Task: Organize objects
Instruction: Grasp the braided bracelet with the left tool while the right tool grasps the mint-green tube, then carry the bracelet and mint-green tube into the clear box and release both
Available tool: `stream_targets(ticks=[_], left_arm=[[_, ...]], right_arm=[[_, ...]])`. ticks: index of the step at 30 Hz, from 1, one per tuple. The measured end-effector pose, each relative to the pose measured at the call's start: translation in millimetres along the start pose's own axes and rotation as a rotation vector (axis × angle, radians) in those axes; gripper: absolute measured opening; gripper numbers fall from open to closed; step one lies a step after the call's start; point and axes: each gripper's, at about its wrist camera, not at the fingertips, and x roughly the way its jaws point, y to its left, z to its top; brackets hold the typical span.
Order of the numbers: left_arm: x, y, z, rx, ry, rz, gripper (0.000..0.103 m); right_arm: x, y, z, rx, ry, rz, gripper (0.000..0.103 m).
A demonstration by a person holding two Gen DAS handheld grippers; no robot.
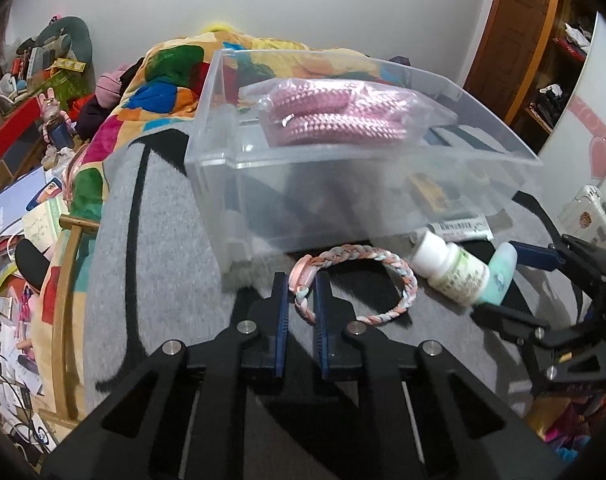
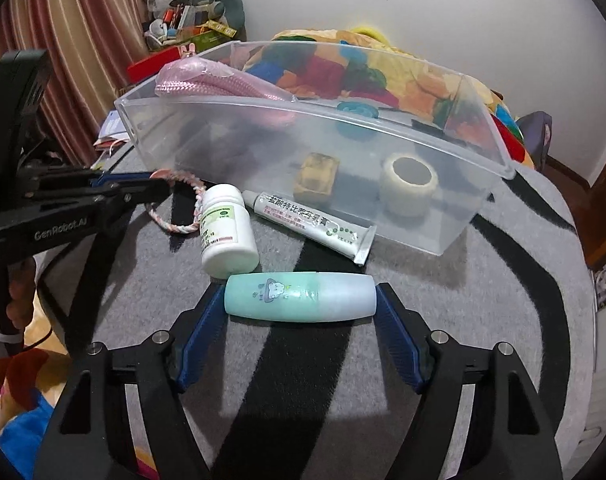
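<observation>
A braided pink, white and orange bracelet (image 1: 383,276) lies on the grey mat before a clear plastic bin (image 1: 231,152). My left gripper (image 1: 302,280) is shut on the bracelet's left end; it also shows in the right wrist view (image 2: 163,188). My right gripper (image 2: 301,298) spans a mint-green bottle (image 2: 301,298) lying sideways, its fingers touching both ends; it also shows in the left wrist view (image 1: 499,276). A white pill bottle (image 2: 227,236) and a white ointment tube (image 2: 311,226) lie between them. The bin holds a bagged pink rope (image 1: 335,114).
The bin (image 2: 483,152) also holds a tape roll (image 2: 409,182), a brown block (image 2: 317,176) and a teal object (image 2: 357,110). A colourful quilt (image 1: 159,80) lies behind. Cluttered papers and boxes (image 1: 19,220) fill the left side. A wooden door (image 1: 515,40) stands at right.
</observation>
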Motion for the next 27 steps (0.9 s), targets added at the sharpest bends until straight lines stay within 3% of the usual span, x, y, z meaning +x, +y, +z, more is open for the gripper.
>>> stream_targets(ticks=[11,20,27], left_arm=[[-34.9,-8.1,-8.5,-0.009,-0.055,-0.020,0.011],[-78.6,-20.4,23.1,0.014,-0.179,-0.059,0.011],[-84.7,-28.9,50.3,0.019,-0.227,-0.075,0.011]], right_arm=[[-23.5,-13.0,-6.2,0.050,-0.039,-0.019,0.071],[-61.7,-27.2,18.6,0.101,-0.159,-0.041,0.071],[-76.9,-35.8,47.0,0.129,-0.237,-0.057,0.071]])
